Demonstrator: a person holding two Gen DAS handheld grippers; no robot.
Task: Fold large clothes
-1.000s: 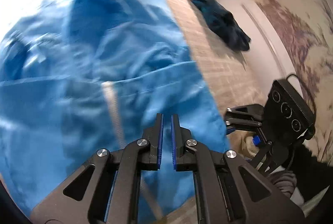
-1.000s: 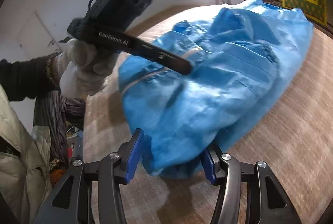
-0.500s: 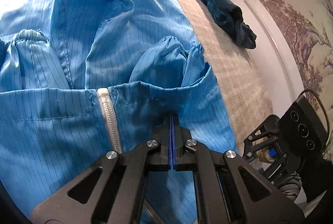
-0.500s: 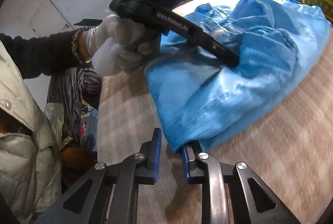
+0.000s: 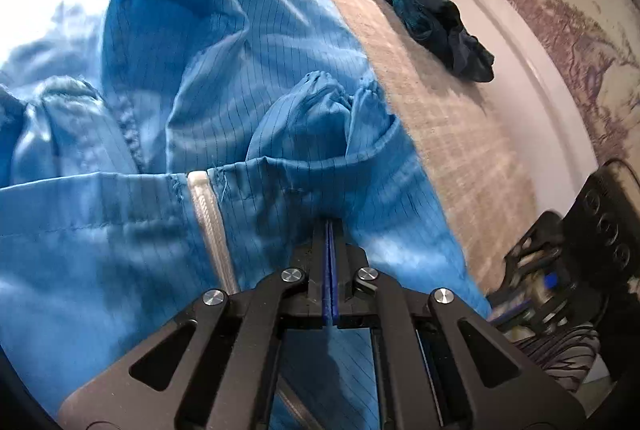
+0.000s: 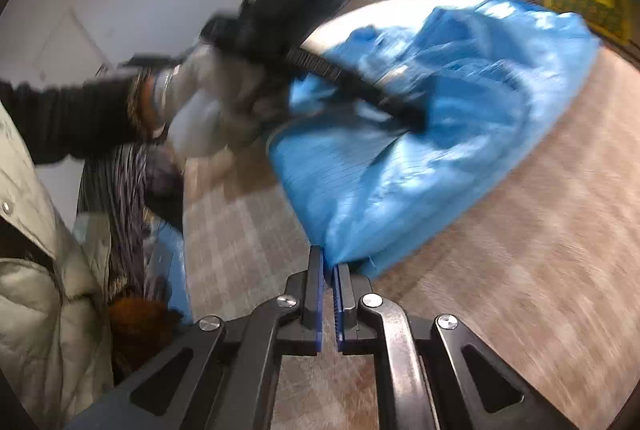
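A: In the left wrist view, what fills the frame?

B: A bright blue pinstriped garment of thin shiny fabric (image 5: 248, 102) with a white zipper (image 5: 210, 226) covers the left and centre, crumpled on a beige checked woven surface (image 5: 452, 134). The left gripper (image 5: 330, 230) sits at lower centre, its jaws pressed together on a fold of the hem, cloth pinched between the blue pads. A dark teal crumpled cloth (image 5: 432, 26) lies in the upper right, well apart from the garment. The right gripper shows blurred at the right edge.

A: And the right wrist view?

B: The garment (image 6: 440, 134) spreads from centre to upper right on the same surface (image 6: 520, 250). The right gripper (image 6: 329, 262) at lower centre has just been closing; its jaws stand nearly together, with the garment's lowest corner caught between the pad tips. At centre left a white-gloved hand (image 6: 216, 110) with a black sleeve holds the left gripper (image 6: 414, 118), blurred, its tip on the fabric.
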